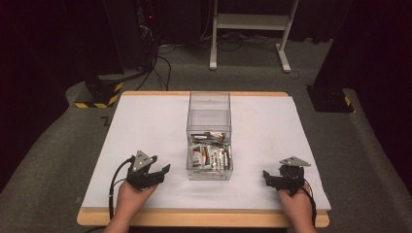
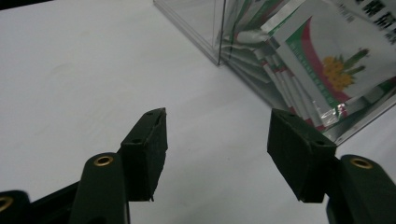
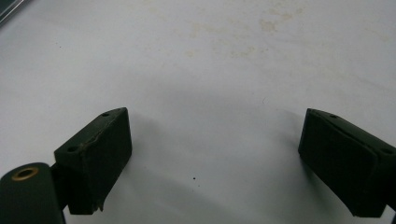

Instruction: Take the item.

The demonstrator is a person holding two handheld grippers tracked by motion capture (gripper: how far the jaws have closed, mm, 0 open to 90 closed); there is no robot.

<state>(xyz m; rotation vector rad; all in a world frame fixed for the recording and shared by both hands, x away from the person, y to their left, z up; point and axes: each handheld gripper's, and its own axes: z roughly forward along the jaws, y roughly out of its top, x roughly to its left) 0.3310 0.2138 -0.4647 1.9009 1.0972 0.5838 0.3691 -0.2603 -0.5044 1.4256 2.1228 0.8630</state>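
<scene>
Packets (image 1: 210, 154) fill the near half of a clear box (image 1: 209, 104) that stands at the middle of the counter (image 1: 145, 126); the far half looks empty. The packets stand on edge, packed side by side, with their top edges pointing up, which would let jaws close on one from above. In the left gripper view one packet (image 2: 336, 56) leans flat against the clear wall, a yellow flower printed on it.

The left hand-held gripper (image 1: 151, 171) rests on the counter at about 8 o'clock from the box, near it but apart, and angles toward 2 o'clock, so its camera looks at the box's near corner (image 2: 219, 56). Its jaws stand wide and hold nothing. The right hand-held gripper (image 1: 270, 178) sits at about 4 o'clock from the box, a little farther off, pointing toward 9 o'clock. Its jaws are also spread wide and empty, with bare white counter (image 3: 210, 84) between them.

Both hands (image 1: 131, 196) grip their tools low near the counter's front edge, one on each side of the box. That placement reads as a ready stance: either one can likely swing in over the open top without crossing the other. No packet has been lifted.
</scene>
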